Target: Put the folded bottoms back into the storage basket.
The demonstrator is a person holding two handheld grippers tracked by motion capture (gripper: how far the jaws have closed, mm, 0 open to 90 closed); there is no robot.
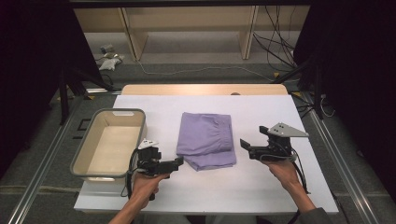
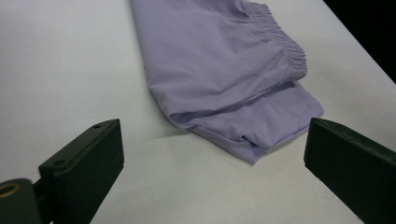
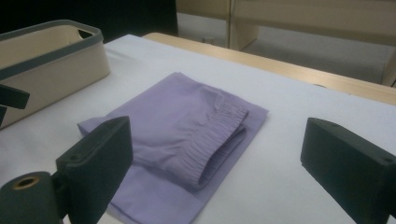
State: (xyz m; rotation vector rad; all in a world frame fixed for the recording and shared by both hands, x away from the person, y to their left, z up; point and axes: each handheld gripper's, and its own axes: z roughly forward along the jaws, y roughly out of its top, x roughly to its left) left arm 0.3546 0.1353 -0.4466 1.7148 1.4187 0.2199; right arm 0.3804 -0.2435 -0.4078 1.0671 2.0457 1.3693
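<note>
Nearest you, your left gripper (image 1: 179,162) sits low over the white table (image 1: 261,186), its jaws spread wide with nothing between them — they point at the near left corner of the folded lilac cloth garment with an elastic waistband (image 1: 206,139). In the left gripper view that corner (image 2: 254,140) lies just ahead of the open jaws, flat on the table, not touched by either pad.

Your right gripper (image 1: 244,143) hovers to the right of the garment, its jaws also wide apart and holding nothing — they face the cloth's right edge, close by but clear of it. From the right gripper view the gathered waistband (image 3: 212,140) runs along the top fold, and the garment lies between the two jaws' lines of sight, resting flat.

Farther to the left stands the cream rectangular plastic bin with a grey rim (image 1: 88,142), at the table's left edge, apart from the garment. Beyond the white surface a strip of bare wooden tabletop (image 1: 205,89) shows at the far edge.
</note>
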